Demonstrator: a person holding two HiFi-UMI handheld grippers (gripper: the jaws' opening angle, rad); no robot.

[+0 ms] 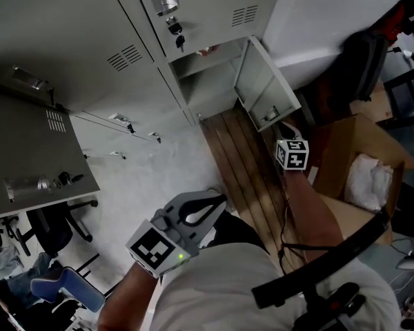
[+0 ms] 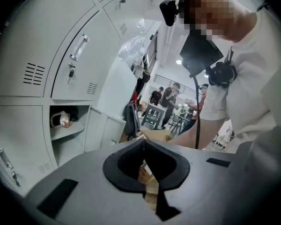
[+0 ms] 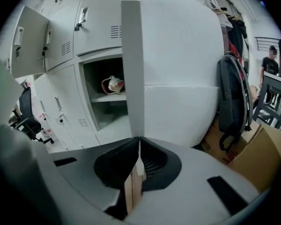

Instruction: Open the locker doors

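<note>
The lower locker door (image 1: 263, 87) stands swung wide open. It leaves its compartment (image 1: 210, 81) bare to view in the head view, above a strip of wooden floor (image 1: 241, 164). A shelf inside the compartment carries a red-and-white object (image 3: 113, 84).

The right gripper (image 3: 139, 139) is reached out toward the free edge of that door, which the right gripper view shows edge-on as a narrow upright strip straight ahead of the jaw tips. The jaws are pressed almost together, with only a thin slit between them and nothing clamped there. The door edge looks wider than the slit and seems to lie beyond the tips. I cannot tell whether the tips touch it.

The left gripper (image 2: 144, 142) is held back near the person's body, well apart from the lockers. Its jaws are closed tip to tip and empty, and a bit of cardboard shows through the gap lower down.

At the left of the head view, an upper locker door (image 1: 34, 157) also hangs open, with its handle showing. A neighbouring closed door has keys (image 1: 176, 32) in its lock. Right of the lockers, a dark backpack (image 3: 234, 93) hangs beside a white wall panel (image 3: 182, 55). An open cardboard box (image 1: 362, 164) sits on the floor near the right gripper.
</note>
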